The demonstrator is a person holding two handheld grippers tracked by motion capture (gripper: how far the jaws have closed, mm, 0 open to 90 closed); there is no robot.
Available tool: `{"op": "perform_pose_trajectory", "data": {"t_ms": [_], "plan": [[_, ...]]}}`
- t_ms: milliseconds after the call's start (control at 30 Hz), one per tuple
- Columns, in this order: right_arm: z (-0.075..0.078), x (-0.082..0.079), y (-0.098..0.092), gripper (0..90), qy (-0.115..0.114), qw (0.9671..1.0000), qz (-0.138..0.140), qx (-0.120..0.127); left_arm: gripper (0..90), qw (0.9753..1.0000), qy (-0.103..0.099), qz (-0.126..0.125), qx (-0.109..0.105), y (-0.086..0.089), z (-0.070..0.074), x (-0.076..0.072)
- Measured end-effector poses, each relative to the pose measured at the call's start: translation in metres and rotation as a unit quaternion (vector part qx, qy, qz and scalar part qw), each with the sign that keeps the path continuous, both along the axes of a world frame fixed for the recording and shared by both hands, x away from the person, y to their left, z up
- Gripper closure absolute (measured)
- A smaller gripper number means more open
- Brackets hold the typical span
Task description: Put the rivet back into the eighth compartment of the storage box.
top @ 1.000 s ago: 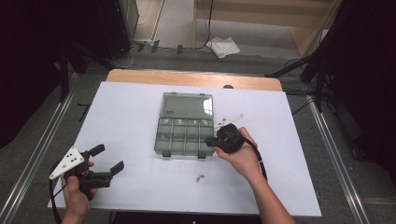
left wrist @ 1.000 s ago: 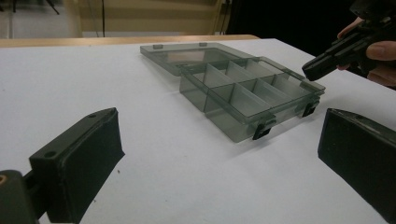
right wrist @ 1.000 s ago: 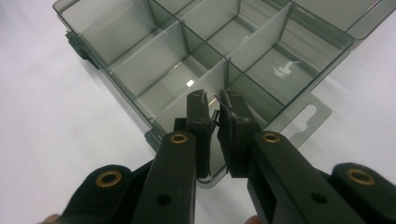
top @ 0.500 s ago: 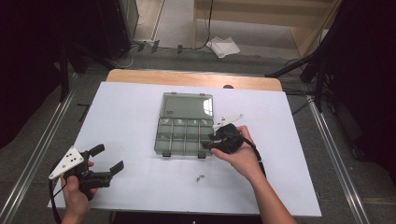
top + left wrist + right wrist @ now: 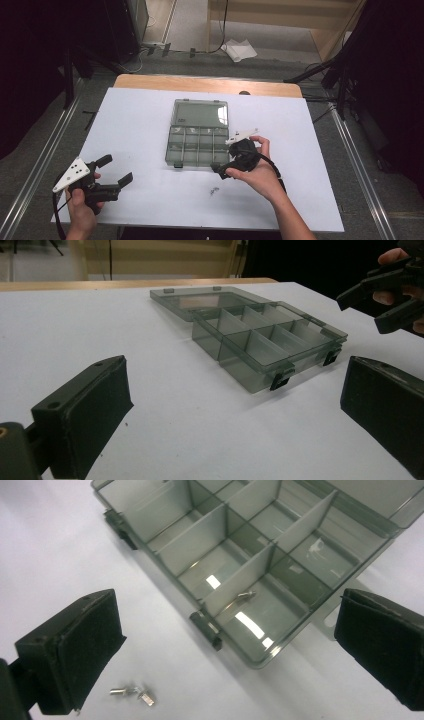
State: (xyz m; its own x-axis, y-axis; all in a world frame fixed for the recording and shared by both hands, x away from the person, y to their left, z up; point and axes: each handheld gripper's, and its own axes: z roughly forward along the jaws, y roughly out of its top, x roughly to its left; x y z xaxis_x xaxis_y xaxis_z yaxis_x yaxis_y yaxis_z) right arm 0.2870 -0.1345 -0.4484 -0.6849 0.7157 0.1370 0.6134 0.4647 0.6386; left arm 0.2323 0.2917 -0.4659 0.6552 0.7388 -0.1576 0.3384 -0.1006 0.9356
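A clear grey compartment box (image 5: 190, 150) lies open at the table's middle, its lid (image 5: 200, 112) flat behind it. My right gripper (image 5: 220, 170) hovers open at the box's near right corner, aimed down at the box (image 5: 190, 540). One small screw (image 5: 245, 596) lies in a near compartment. Two or three more screws (image 5: 132, 694) lie loose on the white table in front of the box, a speck (image 5: 216, 190) in the high view. My left gripper (image 5: 117, 170) is held open at the near left, facing the box (image 5: 260, 340) with nothing between its jaws, and sees the right gripper (image 5: 360, 312) beyond.
A white sheet (image 5: 150, 115) covers the table, with a wooden strip (image 5: 200, 84) along the far edge. Floor rails (image 5: 45, 155) run along both sides. Black stands (image 5: 340, 70) are at the far right, off the table.
My right gripper has shifted slightly nearer and to the left along the box's right front corner. The left gripper has hardly moved.
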Motion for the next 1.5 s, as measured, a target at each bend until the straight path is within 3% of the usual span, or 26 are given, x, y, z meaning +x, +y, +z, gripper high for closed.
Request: {"op": "perform_pose_trajectory", "data": {"t_ms": [267,500,567,733,767,933,1133,1500], "plan": [[-0.001,-0.015,0.005,0.5,-0.002,0.9998,0.015,-0.011,0.0,1.0,-0.001,0.0,0.0,0.0,0.0,0.0],[-0.003,-0.025,0.005,6.5,0.004,0.9998,0.017,-0.004,0.0,1.0,0.0,-0.001,0.0,-0.001,0.0,0.0],[-0.003,-0.031,0.003,14.6,0.002,0.9997,0.024,-0.001,0.0,1.0,0.0,0.0,-0.001,-0.001,0.0,0.0],[-0.006,-0.037,0.003,23.9,0.0,0.9995,0.031,-0.002,0.0,1.0,-0.001,-0.001,-0.002,-0.002,0.0,0.0],[-0.009,-0.04,0.003,34.4,0.002,0.9992,0.039,-0.001,0.0,1.0,0.0,-0.002,-0.002,-0.002,0.0,0.0],[-0.016,-0.043,0.003,48.7,0.013,0.9984,0.054,0.003,0.0,1.0,0.0,-0.002,-0.001,-0.002,0.0,0.0],[-0.025,-0.046,0.008,59.3,0.013,0.9977,0.066,-0.007,0.0,1.0,0.0,-0.002,0.0,-0.002,0.0,-0.001],[-0.039,-0.044,0.01,72.2,0.039,0.996,0.079,-0.01,0.0,1.0,-0.002,-0.003,-0.001,-0.002,0.0,0.0]]}}
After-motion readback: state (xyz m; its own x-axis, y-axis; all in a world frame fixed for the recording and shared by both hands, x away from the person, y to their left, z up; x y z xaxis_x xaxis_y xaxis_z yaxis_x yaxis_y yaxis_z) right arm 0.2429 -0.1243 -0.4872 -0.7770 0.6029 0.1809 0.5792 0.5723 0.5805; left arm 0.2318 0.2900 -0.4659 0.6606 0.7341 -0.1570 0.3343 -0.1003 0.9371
